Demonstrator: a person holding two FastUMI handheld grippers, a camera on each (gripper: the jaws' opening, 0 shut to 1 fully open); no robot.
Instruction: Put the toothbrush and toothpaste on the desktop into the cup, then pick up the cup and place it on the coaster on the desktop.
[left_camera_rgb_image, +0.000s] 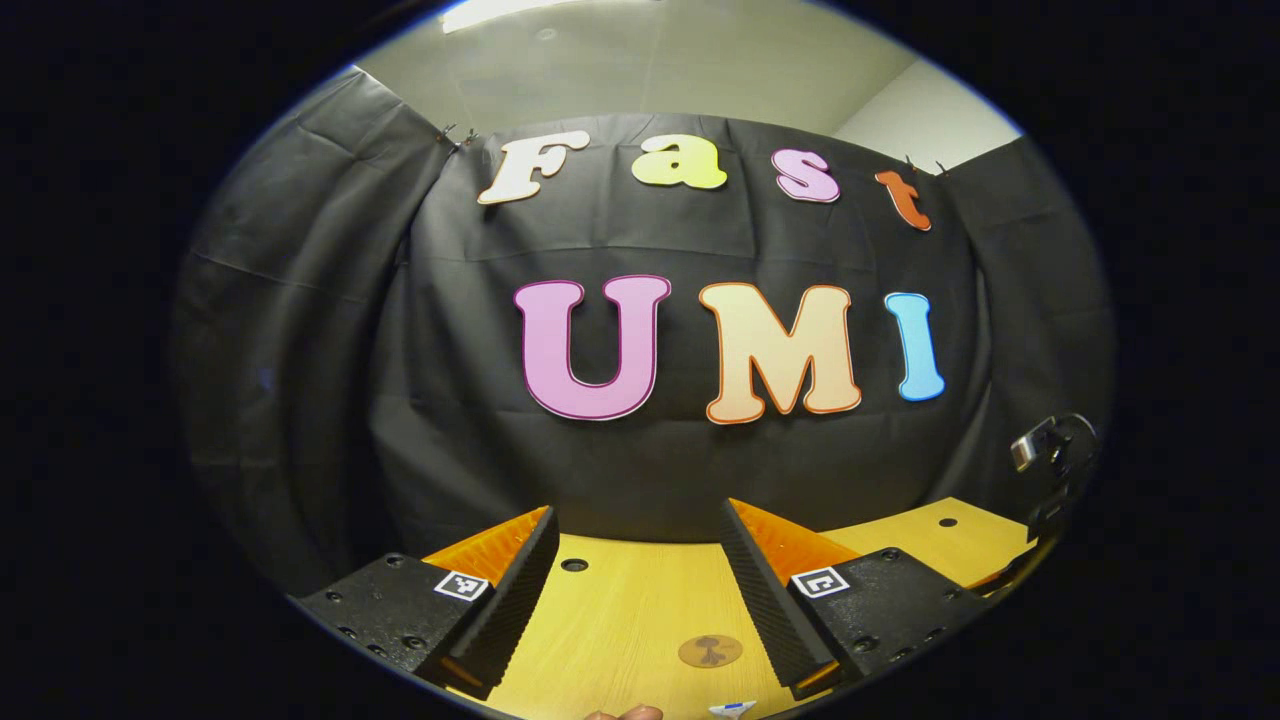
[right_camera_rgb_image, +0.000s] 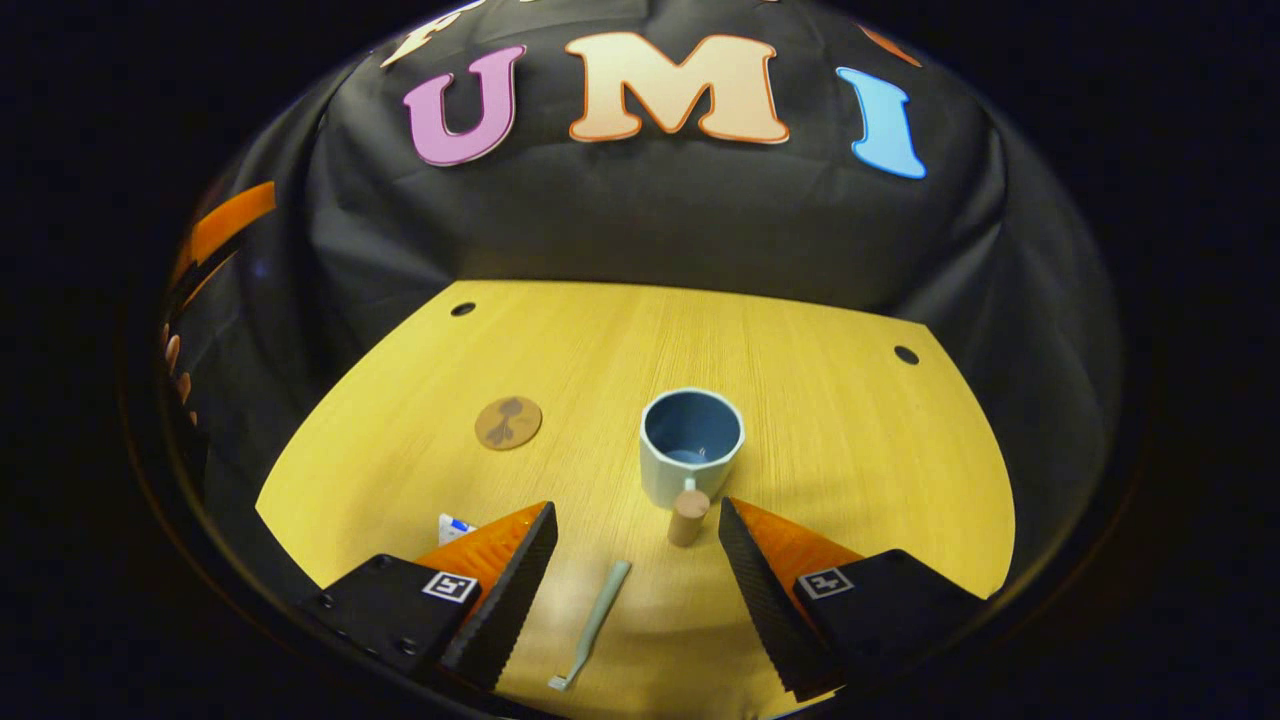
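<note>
Right gripper (right_camera_rgb_image: 635, 590) agape above toothbrush (right_camera_rgb_image: 592, 625)

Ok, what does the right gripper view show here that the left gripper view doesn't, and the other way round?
Right gripper view: the blue cup with its wooden handle, and the toothbrush lying flat between the open right tongs. Left gripper view: the pale ceiling above the booth cloth, past the open left tongs. Both: the round coaster, the wooden desktop, and a bit of the toothpaste.
</note>
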